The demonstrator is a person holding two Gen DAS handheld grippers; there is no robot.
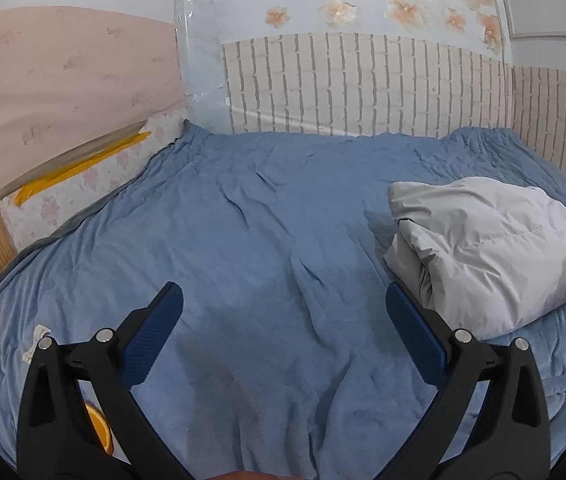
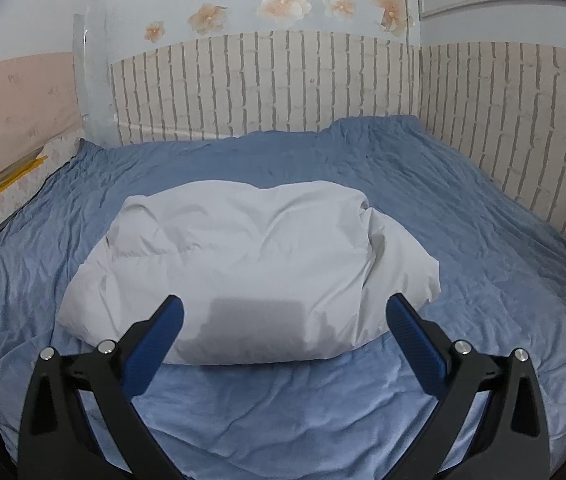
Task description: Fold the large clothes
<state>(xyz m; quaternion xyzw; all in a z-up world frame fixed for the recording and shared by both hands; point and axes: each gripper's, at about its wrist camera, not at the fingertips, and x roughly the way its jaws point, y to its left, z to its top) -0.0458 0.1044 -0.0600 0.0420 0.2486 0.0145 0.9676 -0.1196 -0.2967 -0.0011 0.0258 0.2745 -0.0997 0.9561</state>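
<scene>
Both hand-held grippers, left and right, hover spread and empty-handed over the rumpled blue bed cover, where a puffy pale-grey padded garment lies bundled, apparently folded, perhaps needing only tidying.

L claw: jaws wide apart, holding nothing, aimed fwd and slightly down. R claw: same, spread wide, nothing gripped, blue pads facing inward.
</scene>
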